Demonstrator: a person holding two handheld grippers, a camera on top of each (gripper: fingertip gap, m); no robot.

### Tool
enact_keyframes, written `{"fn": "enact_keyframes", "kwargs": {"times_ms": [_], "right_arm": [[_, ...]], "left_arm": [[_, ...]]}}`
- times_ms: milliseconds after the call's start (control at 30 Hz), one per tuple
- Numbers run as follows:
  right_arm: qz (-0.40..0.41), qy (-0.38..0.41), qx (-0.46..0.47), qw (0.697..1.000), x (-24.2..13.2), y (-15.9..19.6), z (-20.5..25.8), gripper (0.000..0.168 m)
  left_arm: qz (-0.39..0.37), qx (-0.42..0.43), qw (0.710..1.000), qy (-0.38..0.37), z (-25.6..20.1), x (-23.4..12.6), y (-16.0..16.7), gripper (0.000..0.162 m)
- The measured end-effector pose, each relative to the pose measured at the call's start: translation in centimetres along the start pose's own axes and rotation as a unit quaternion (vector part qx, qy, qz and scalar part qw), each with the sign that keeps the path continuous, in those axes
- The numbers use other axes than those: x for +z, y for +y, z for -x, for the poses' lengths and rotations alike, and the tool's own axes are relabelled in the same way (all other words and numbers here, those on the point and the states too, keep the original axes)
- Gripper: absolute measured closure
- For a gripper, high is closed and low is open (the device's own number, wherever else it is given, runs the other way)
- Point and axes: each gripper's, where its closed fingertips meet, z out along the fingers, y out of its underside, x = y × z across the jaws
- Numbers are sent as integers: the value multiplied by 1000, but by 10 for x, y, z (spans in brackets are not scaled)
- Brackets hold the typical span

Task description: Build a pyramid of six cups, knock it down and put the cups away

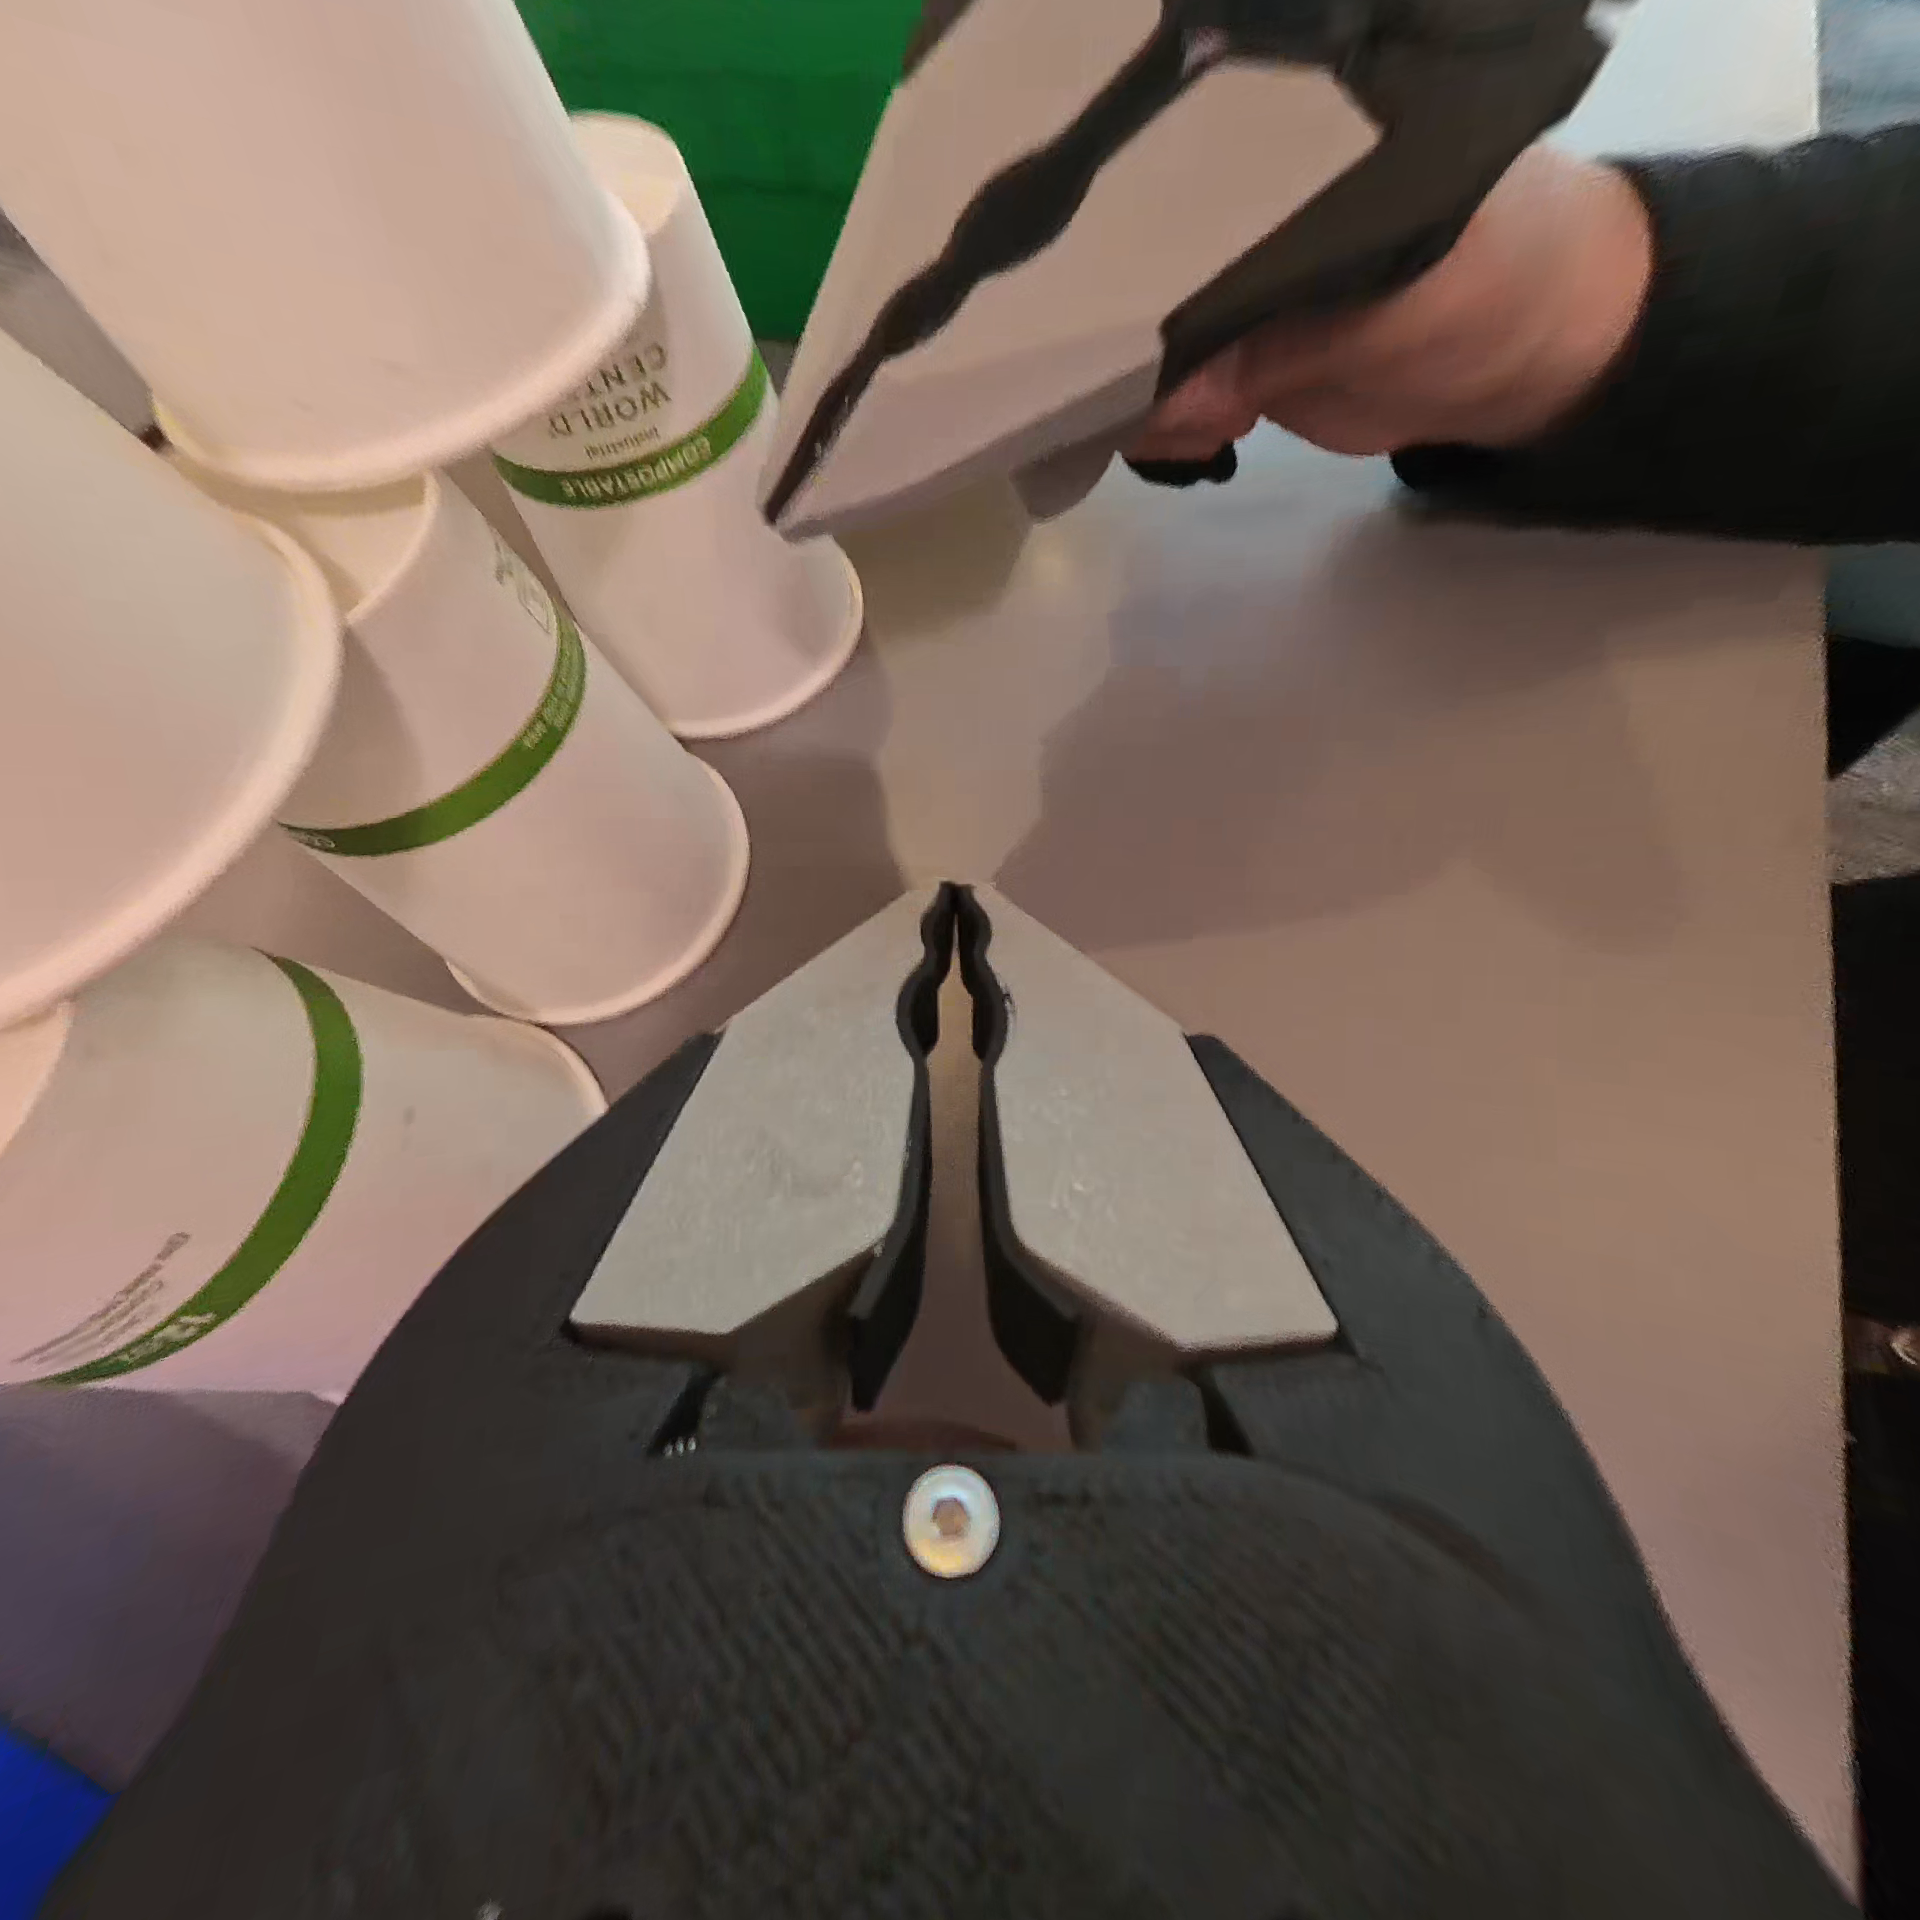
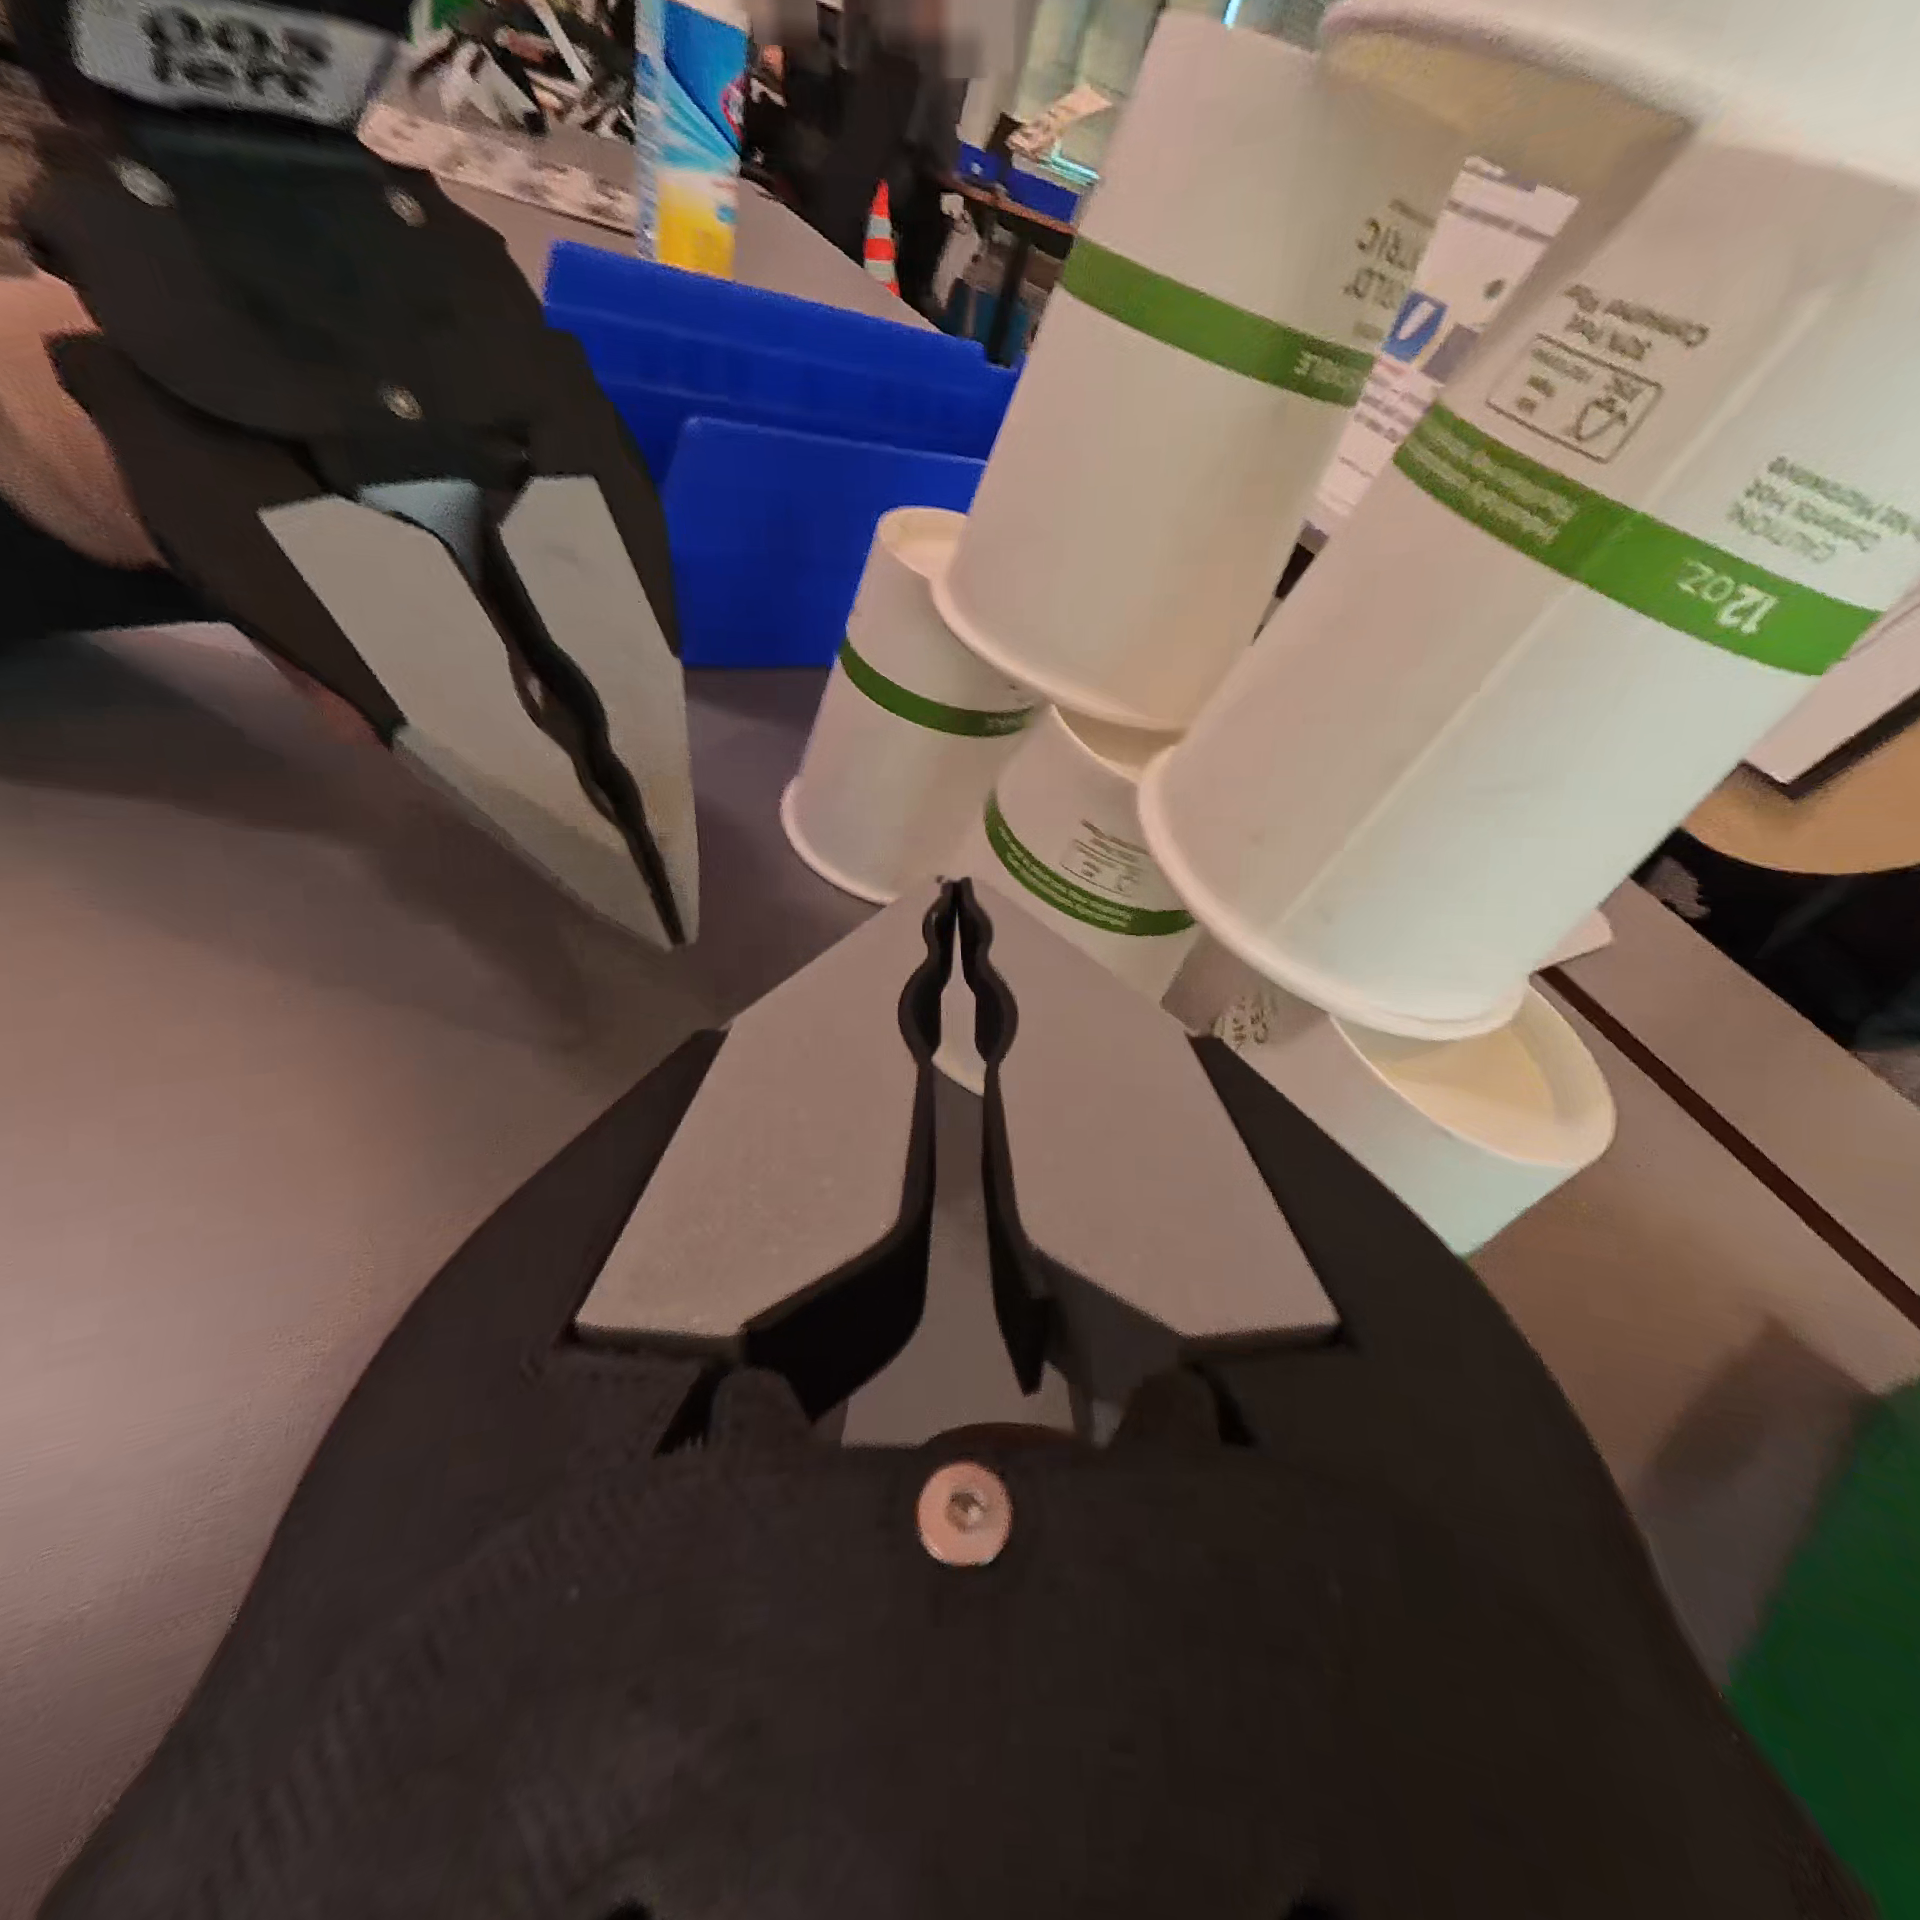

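The left gripper is clenched, its fingertips pressed together on nothing, low over the grey table. The right gripper is clenched the same way and empty, tips met just in front of the cups.

In the left wrist view the right gripper angles down from above, its tip just beside the rim of the far bottom cup; a hand in a dark sleeve holds it. In the right wrist view the left gripper hangs to the left, tip near the table, apart from the cups.

The white paper cups with green bands stand upside down as a stacked pyramid: a bottom row on the table, tilted-looking cups above them, resting on the bases below. The topmost one is only partly in frame. Behind the stack sit blue bins and a spray bottle
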Motion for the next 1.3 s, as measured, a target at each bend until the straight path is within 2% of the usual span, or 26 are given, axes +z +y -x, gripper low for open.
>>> {"fn": "enact_keyframes", "kwargs": {"times_ms": [167, 267, 333, 400, 500, 900, 1033, 1133, 1300], "right_arm": [[32, 28, -6, 999, 6, 15, -7, 168], [61, 36, -26, 997, 12, 27, -7, 168], [81, 38, -43, 995, 16, 36, -5, 168], [99, 33, -55, 993, 20, 43, -2, 168], [106, 21, -44, 993, 23, 48, 2, 168], [67, 52, 16, 996, 13, 37, -20, 168], [54, 71, 34, 995, 9, 35, -29, 168], [29, 95, 40, 994, 2, 26, -38, 168], [-20, 150, 42, 988, -16, 8, -58, 168]], "left_arm": [[-50, 56, 996, -51, 12, -3, -10, 162], [-34, 24, 991, -129, 36, 1, -6, 162], [-39, 32, 986, -157, 40, 0, -11, 161], [-58, 37, 985, -156, 37, -2, -17, 162], [-45, 23, 985, -165, 45, -3, -10, 161], [-46, 32, 971, -232, 64, -14, -10, 161], [-79, -8, 978, -193, 58, -15, -17, 161], [-114, -33, 975, -186, 60, -23, -24, 161], [-126, -44, 974, -180, 61, -26, -25, 162]]}}
